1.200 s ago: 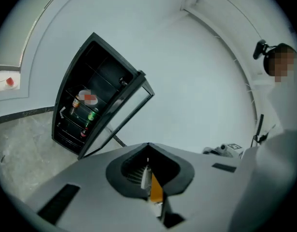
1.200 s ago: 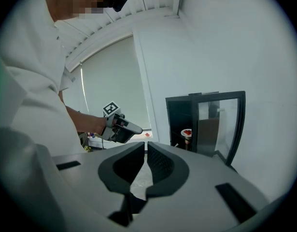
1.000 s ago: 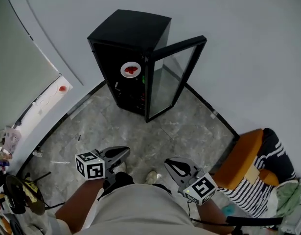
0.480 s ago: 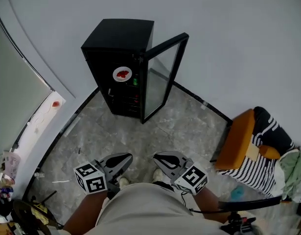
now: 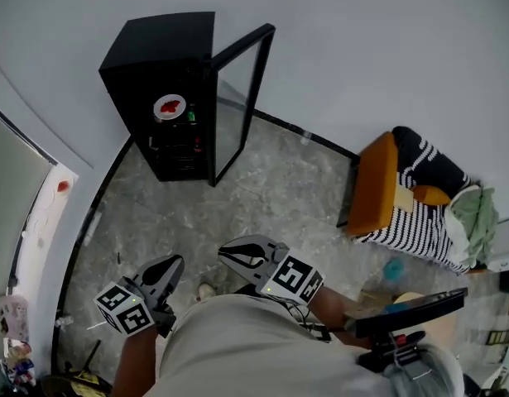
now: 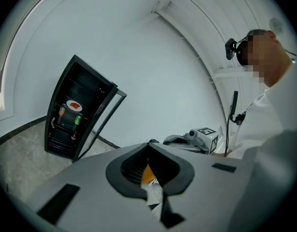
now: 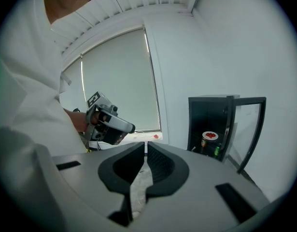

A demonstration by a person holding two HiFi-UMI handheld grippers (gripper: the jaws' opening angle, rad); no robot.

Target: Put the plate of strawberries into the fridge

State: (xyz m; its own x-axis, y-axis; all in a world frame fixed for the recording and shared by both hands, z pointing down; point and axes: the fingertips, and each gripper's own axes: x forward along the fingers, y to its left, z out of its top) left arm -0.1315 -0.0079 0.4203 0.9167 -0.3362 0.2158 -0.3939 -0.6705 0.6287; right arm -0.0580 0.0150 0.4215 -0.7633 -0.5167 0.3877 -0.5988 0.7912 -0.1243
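The white plate of strawberries [image 5: 169, 106] sits on a shelf inside the black fridge [image 5: 159, 52], whose glass door [image 5: 240, 98] stands wide open. Both grippers hang low by my body, far from the fridge. My left gripper [image 5: 177, 261] is shut and empty, and my right gripper [image 5: 223, 254] is shut with nothing between its fingers. In the left gripper view the plate [image 6: 74, 105] shows small in the fridge [image 6: 61, 129], beyond my left gripper [image 6: 148, 145]. In the right gripper view the plate [image 7: 210, 136] shows past my right gripper [image 7: 145, 146].
Drink cans [image 5: 190, 116] stand on the fridge shelves below and beside the plate. An orange chair [image 5: 376, 188] with striped cloth stands at the right wall. A white window sill [image 5: 47, 213] runs along the left. A black stand [image 5: 403, 317] is near my right side.
The head view has swung right: the fridge has slid toward the upper left and the chair toward the middle. Both grippers stay shut and low, with the right one moved left.
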